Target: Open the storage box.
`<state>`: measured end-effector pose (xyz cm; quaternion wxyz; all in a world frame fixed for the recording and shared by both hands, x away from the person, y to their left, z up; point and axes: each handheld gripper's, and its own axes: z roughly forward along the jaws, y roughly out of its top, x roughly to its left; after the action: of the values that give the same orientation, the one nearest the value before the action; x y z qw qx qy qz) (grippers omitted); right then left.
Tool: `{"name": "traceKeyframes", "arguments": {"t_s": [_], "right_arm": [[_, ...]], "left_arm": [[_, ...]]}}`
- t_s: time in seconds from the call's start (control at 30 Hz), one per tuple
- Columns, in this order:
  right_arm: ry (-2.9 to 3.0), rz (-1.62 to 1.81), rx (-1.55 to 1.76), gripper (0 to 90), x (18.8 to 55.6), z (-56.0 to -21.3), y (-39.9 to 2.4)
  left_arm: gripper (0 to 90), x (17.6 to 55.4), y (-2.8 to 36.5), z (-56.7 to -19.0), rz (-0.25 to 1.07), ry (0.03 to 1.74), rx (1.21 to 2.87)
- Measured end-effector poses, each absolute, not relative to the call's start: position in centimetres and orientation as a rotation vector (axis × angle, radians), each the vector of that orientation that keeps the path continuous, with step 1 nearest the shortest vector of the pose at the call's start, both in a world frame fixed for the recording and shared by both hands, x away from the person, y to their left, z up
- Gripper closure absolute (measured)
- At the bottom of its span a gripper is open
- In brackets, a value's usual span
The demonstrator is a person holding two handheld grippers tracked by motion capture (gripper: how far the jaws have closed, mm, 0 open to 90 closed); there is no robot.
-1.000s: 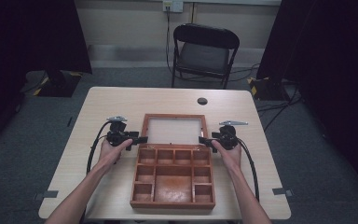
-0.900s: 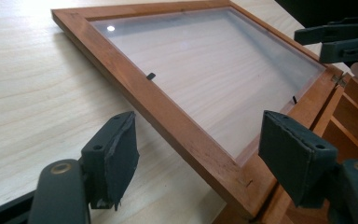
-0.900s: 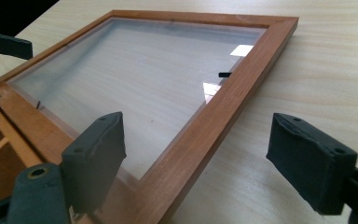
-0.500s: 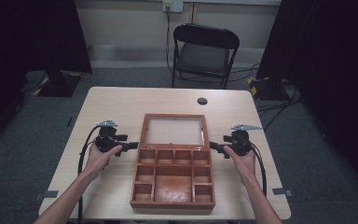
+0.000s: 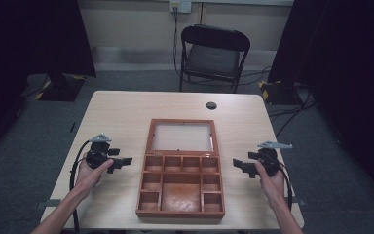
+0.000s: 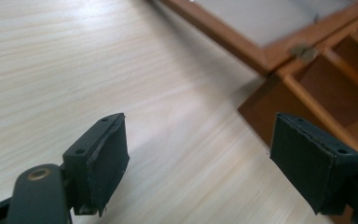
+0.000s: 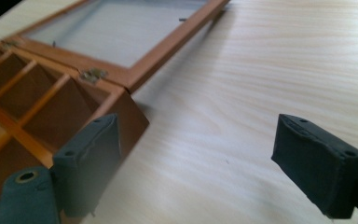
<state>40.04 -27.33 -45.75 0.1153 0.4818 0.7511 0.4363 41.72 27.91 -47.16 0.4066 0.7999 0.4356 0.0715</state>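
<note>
A brown wooden box (image 5: 180, 213) with several compartments sits mid-table, its glass-paned lid (image 5: 181, 136) folded back flat behind it. My left gripper (image 5: 125, 161) is held left of the box, pointing at its side, a short gap away. Its jaws have just been opening and stand open over bare table (image 6: 198, 156), the box corner (image 6: 270, 105) just beyond the right pad. My right gripper (image 5: 237, 165) mirrors it on the right side. Its jaws have also been opening and are open and empty (image 7: 205, 163), with the box wall (image 7: 126, 114) behind the left pad.
A small black round disc (image 5: 211, 105) lies on the light wooden table (image 5: 126, 112) behind the lid. A black folding chair (image 5: 213, 53) stands past the far edge. Cables trail from both grippers toward the near edge.
Both hands have drawn outward from the box's sides, left going left and right going right. Both pairs of jaws stand wider apart.
</note>
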Motion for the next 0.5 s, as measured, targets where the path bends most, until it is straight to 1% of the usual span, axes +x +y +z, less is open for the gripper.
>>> {"name": "traceKeyframes", "arguments": {"t_s": [0.13, 0.23, 0.3, 0.4, 0.43, 0.47, 0.5], "right_arm": [[2.217, 1.2, 1.426, 14.5, 38.7, -46.4, -27.9], [2.233, 1.14, 1.425, 14.6, 37.9, -46.9, -28.2], [2.244, 1.081, 1.421, 14.6, 37.4, -47.4, -28.2], [2.235, 0.998, 1.434, 14.6, 37.2, -48.3, -28.3], [2.235, 0.998, 1.434, 14.6, 37.2, -48.3, -28.3], [2.232, 0.941, 1.462, 14.1, 37.2, -48.9, -28.4], [2.232, 0.941, 1.462, 14.1, 37.2, -48.9, -28.4]], "left_arm": [[18.5, 40.7, 28.3, -47.7, 0.188, 1.085, 2.06], [18.7, 40.3, 28.8, -48.1, 0.196, 1.105, 2.061], [18.7, 40.2, 29.0, -48.5, 0.253, 1.123, 2.104], [18.1, 40.3, 29.1, -49.1, 0.348, 1.156, 2.119], [18.1, 40.3, 29.1, -49.1, 0.348, 1.156, 2.119], [17.8, 40.2, 28.8, -49.4, 0.416, 1.163, 2.117], [17.5, 40.2, 28.8, -49.4, 0.416, 1.163, 2.117]]}}
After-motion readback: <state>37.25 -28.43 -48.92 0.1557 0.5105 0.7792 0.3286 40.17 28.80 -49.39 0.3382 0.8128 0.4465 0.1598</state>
